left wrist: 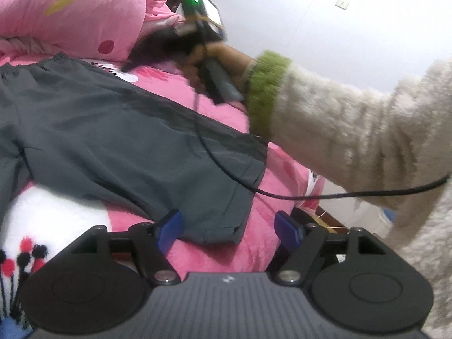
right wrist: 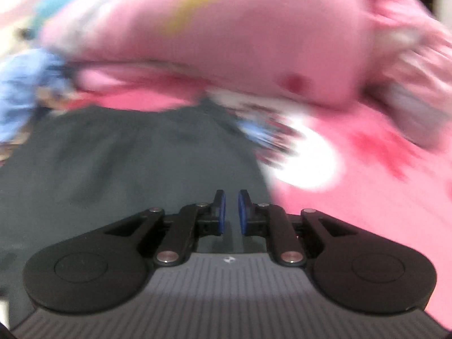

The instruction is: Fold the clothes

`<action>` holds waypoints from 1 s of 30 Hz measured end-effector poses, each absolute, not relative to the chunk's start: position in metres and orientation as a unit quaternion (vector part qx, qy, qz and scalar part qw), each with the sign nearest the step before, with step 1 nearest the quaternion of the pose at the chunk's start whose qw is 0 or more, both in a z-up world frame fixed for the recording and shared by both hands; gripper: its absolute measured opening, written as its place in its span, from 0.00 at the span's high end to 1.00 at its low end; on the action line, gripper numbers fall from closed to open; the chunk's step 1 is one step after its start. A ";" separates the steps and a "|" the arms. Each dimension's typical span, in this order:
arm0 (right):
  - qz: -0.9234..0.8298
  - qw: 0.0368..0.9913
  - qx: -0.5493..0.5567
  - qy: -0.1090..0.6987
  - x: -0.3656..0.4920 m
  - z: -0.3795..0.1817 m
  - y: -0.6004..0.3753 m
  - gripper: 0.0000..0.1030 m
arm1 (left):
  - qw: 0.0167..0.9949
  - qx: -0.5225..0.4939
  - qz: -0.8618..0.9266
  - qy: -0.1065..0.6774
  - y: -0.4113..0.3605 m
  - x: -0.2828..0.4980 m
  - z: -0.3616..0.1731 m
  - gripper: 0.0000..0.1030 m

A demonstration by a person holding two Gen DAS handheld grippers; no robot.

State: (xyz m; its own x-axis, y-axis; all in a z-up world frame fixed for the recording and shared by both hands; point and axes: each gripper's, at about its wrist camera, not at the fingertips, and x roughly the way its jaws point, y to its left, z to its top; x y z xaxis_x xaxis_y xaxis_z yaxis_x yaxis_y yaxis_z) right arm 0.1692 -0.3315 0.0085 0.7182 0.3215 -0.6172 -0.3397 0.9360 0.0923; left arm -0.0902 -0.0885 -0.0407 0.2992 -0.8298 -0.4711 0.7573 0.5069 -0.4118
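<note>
Quilt (left wrist: 70, 11): pink and bunched, it lies far ahead and to the left of the left claw, beyond the garment's waistband.

Shorts (left wrist: 113, 130): we see a dark grey pair spread flat on the pink bedspread (left wrist: 226, 257), waistband away from us, one leg hem running down to the left claw.

Left claw (left wrist: 228, 228): we hold it with its jaws spread wide; the blue left pad (left wrist: 169, 230) overlaps the hem corner, while the right pad stands apart over bare bedspread. Nothing is gripped.

Cable (left wrist: 226, 169): it trails from the other tool across the shorts, ahead of the left claw.

Hand and sleeve (left wrist: 339, 130): to the upper right, the person's fleecy arm carries the right tool toward the waistband end.

Right claw (right wrist: 229, 214): in its own blurred view the jaws stand narrow, a slim gap between them, over the shorts' right edge with no cloth visibly pinched.

Risk: we judge that closing the left claw here may catch only one layer or miss the hem, so the leg would sag or twist when lifted.

Risk: the cable may drag on the cloth and pull fresh creases into it.
</note>
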 end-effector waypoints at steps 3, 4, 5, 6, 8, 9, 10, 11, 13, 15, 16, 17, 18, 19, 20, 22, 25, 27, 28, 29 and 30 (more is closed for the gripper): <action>0.223 0.907 -0.028 0.357 0.198 -0.009 -0.297 0.92 | 0.802 -0.058 -0.497 0.325 -0.088 -0.088 -0.042 0.27; 0.208 0.906 -0.041 0.367 0.212 -0.019 -0.291 0.93 | 0.802 -0.058 -0.498 0.325 -0.088 -0.088 -0.043 0.27; 0.193 0.909 -0.033 0.368 0.227 -0.025 -0.296 0.96 | 0.802 -0.057 -0.499 0.324 -0.088 -0.088 -0.043 0.27; 0.179 0.913 -0.018 0.366 0.242 -0.029 -0.303 0.97 | 0.801 -0.056 -0.500 0.323 -0.088 -0.087 -0.043 0.27; 0.119 0.926 0.028 0.357 0.264 -0.020 -0.325 0.94 | 0.800 -0.055 -0.503 0.322 -0.088 -0.085 -0.044 0.27; 0.091 0.933 0.024 0.346 0.268 -0.014 -0.330 0.91 | 0.798 -0.056 -0.506 0.321 -0.087 -0.084 -0.045 0.26; 0.084 0.938 0.016 0.337 0.269 -0.007 -0.332 0.91 | 0.797 -0.062 -0.508 0.321 -0.087 -0.083 -0.046 0.26; 0.102 0.938 0.026 0.330 0.267 0.001 -0.332 0.91 | 0.795 -0.068 -0.511 0.321 -0.086 -0.081 -0.047 0.25; 0.165 0.924 0.047 0.342 0.266 0.005 -0.323 0.90 | 0.792 -0.077 -0.514 0.320 -0.086 -0.078 -0.051 0.24; 0.224 0.902 0.041 0.368 0.270 -0.001 -0.306 0.86 | 0.791 -0.082 -0.515 0.319 -0.086 -0.075 -0.054 0.24; 0.225 0.899 0.030 0.375 0.277 -0.008 -0.298 0.86 | 0.791 -0.081 -0.515 0.319 -0.087 -0.075 -0.055 0.24; 0.195 0.902 0.020 0.385 0.289 -0.017 -0.296 0.90 | 0.792 -0.079 -0.514 0.321 -0.086 -0.078 -0.053 0.24; 0.166 0.905 0.025 0.390 0.300 -0.022 -0.298 0.96 | 0.792 -0.077 -0.512 0.322 -0.085 -0.082 -0.052 0.24; 0.137 0.910 0.057 0.388 0.306 -0.021 -0.308 1.00 | 0.793 -0.076 -0.510 0.324 -0.086 -0.083 -0.051 0.24; 0.093 0.920 0.069 0.375 0.302 -0.012 -0.316 0.95 | 0.795 -0.074 -0.506 0.327 -0.086 -0.083 -0.050 0.24; 0.029 0.936 0.066 0.344 0.282 0.012 -0.329 0.93 | 0.800 -0.074 -0.498 0.328 -0.084 -0.087 -0.049 0.24; 0.070 0.943 0.009 0.326 0.216 0.058 -0.336 0.90 | 0.809 -0.082 -0.483 0.325 -0.080 -0.094 -0.046 0.24; 0.092 0.945 -0.058 0.309 0.163 0.088 -0.325 0.84 | 0.813 -0.091 -0.476 0.323 -0.074 -0.100 -0.041 0.23; 0.108 0.944 -0.085 0.301 0.137 0.101 -0.316 0.78 | 0.817 -0.095 -0.472 0.318 -0.069 -0.105 -0.038 0.23; 0.128 0.940 -0.101 0.299 0.114 0.112 -0.308 0.74 | 0.821 -0.098 -0.467 0.314 -0.067 -0.108 -0.036 0.23; 0.155 0.934 -0.106 0.303 0.087 0.118 -0.299 0.73 | 0.826 -0.100 -0.458 0.312 -0.060 -0.112 -0.032 0.23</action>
